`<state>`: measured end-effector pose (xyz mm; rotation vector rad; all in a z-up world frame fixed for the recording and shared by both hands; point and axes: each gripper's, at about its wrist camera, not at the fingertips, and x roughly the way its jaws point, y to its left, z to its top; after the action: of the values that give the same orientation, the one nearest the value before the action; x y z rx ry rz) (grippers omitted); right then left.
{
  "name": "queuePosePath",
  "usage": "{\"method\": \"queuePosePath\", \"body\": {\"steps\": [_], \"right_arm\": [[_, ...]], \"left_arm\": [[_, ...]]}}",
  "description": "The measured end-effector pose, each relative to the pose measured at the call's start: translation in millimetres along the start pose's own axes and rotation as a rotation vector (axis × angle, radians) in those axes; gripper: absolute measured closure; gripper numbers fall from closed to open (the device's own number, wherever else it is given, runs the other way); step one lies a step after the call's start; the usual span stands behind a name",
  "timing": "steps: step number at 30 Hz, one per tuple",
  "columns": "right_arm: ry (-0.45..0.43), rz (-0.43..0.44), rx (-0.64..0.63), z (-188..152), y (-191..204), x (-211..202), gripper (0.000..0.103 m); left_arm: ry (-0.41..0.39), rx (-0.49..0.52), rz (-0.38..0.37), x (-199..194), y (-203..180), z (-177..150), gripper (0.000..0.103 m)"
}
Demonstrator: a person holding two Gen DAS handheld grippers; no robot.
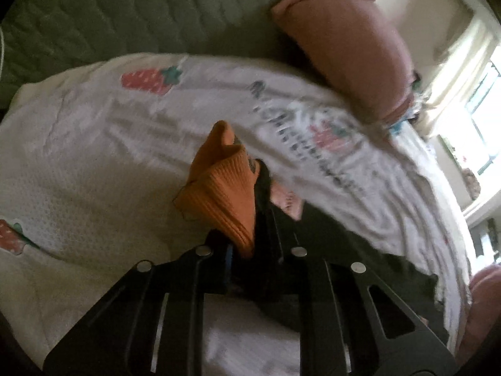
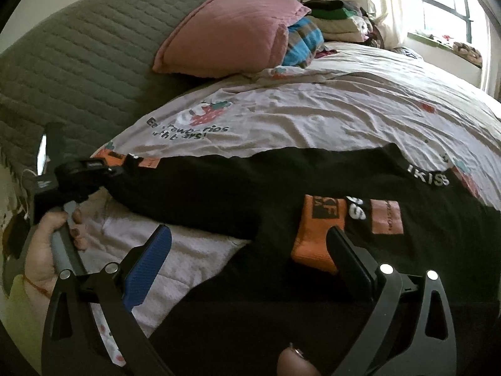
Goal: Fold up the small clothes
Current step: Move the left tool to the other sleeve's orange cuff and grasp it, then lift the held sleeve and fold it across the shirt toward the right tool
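Observation:
A black garment (image 2: 238,188) with orange cuffs and patches lies across the bed. In the left wrist view my left gripper (image 1: 247,244) is shut on its orange ribbed cuff (image 1: 222,194), with the black sleeve (image 1: 328,238) trailing to the right. In the right wrist view the left gripper (image 2: 117,164) holds that sleeve end out at the left, in a person's hand. My right gripper (image 2: 250,257) is open, jaws wide, hovering over the garment's black body beside another orange cuff (image 2: 316,238).
The bed has a white strawberry-print cover (image 2: 313,109). A pink pillow (image 2: 231,28) leans on the grey quilted headboard (image 2: 78,50). Folded clothes (image 2: 332,22) are stacked at the far corner near a window (image 2: 444,3).

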<state>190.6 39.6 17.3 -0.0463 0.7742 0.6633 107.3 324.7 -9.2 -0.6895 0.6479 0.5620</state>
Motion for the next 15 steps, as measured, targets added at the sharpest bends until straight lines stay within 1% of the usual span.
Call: {"method": "queuePosePath", "body": {"steps": [2,4,9,13,15], "right_arm": [[-0.005,-0.002,0.019,-3,-6,-6,0.005],[-0.014,-0.008,0.042,-6,-14,-13,0.005],[-0.039,-0.024,0.088,-12,-33,-33,0.005],[-0.057,-0.052,0.123,-17,-50,-51,0.005],[-0.066,-0.055,0.151,-19,-60,-59,0.005]], "left_arm": [[-0.018,0.009,-0.040,-12,-4,0,0.094],[-0.045,0.030,-0.062,-23,-10,-1,0.094],[-0.068,0.089,-0.140,-42,-30,-8,0.095],[-0.100,0.141,-0.221,-61,-58,-15,0.095],[-0.109,0.175,-0.239,-68,-73,-19,0.095]]}}
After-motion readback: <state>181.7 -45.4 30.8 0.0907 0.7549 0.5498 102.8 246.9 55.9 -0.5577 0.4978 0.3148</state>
